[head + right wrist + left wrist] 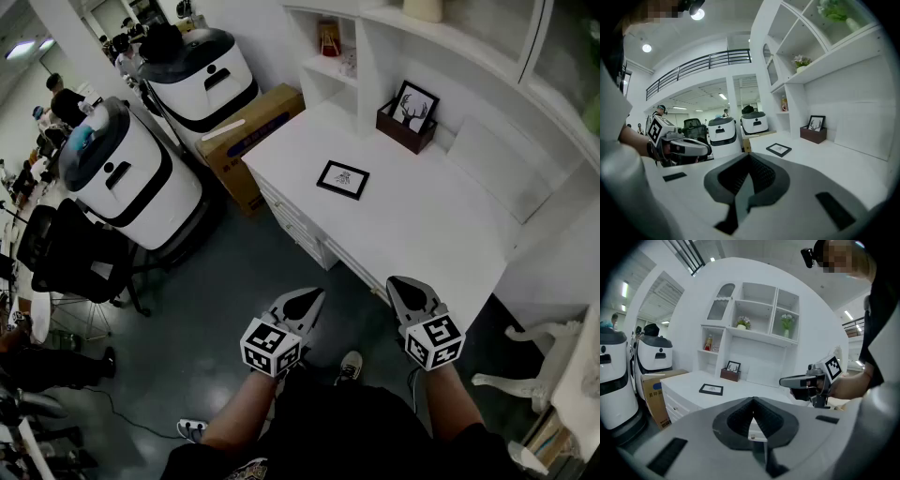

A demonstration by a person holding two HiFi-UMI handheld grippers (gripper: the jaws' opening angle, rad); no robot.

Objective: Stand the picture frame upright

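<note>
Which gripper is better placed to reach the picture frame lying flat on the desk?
Right, narrowly. The right gripper points almost straight at the picture frame and is at the edge of the desk; the left gripper aims further off. Both are shut.

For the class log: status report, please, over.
Both shut, empty: left gripper, right gripper, short of desk. The frame lies flat on it. Nothing blocks it.
</note>
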